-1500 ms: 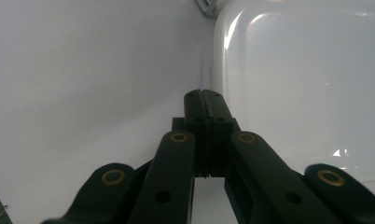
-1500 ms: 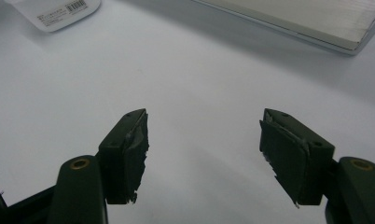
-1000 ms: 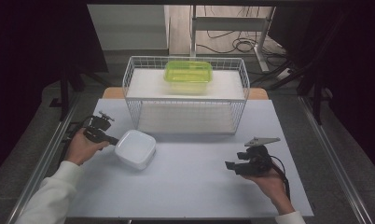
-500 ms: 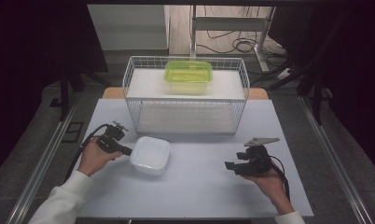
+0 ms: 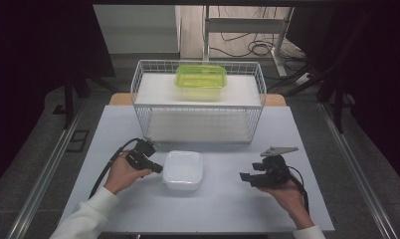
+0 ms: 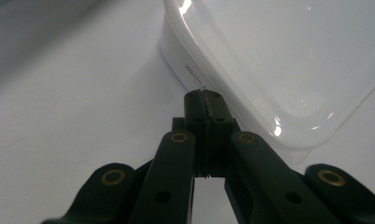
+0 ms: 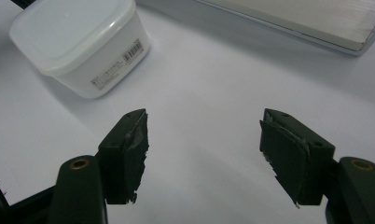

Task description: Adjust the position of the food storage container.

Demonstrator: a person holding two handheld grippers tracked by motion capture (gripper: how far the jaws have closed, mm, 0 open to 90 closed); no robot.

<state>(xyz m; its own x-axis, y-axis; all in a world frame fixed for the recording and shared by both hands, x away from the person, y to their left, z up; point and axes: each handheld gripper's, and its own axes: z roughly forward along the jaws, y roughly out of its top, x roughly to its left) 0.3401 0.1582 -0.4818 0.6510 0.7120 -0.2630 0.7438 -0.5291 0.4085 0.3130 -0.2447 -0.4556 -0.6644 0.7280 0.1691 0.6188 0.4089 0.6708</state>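
Observation:
A white lidded container [image 5: 183, 170] sits on the white table [image 5: 223, 211], in front of the wire basket. My left gripper [image 5: 156, 168] is at its left edge, jaws pressed together on the rim. In the left gripper view the closed jaw tips [image 6: 205, 95] meet the container's rim [image 6: 288, 56]. My right gripper [image 5: 245, 177] rests low at the right, open and pointing left, a hand's width from the container. In the right gripper view its jaws [image 7: 204, 140] stand wide apart with bare table between them, and the container [image 7: 78, 42] lies beyond at upper left.
A white wire basket [image 5: 138, 89] stands at the back of the table on a pale board, with a green lidded box [image 5: 200, 77] in it. Its base edge [image 7: 316, 23] is at the top right of the right gripper view. Metal rails run along both table sides.
The left gripper and the white container have moved together to the right, toward the table's middle. The right gripper has stayed where it was.

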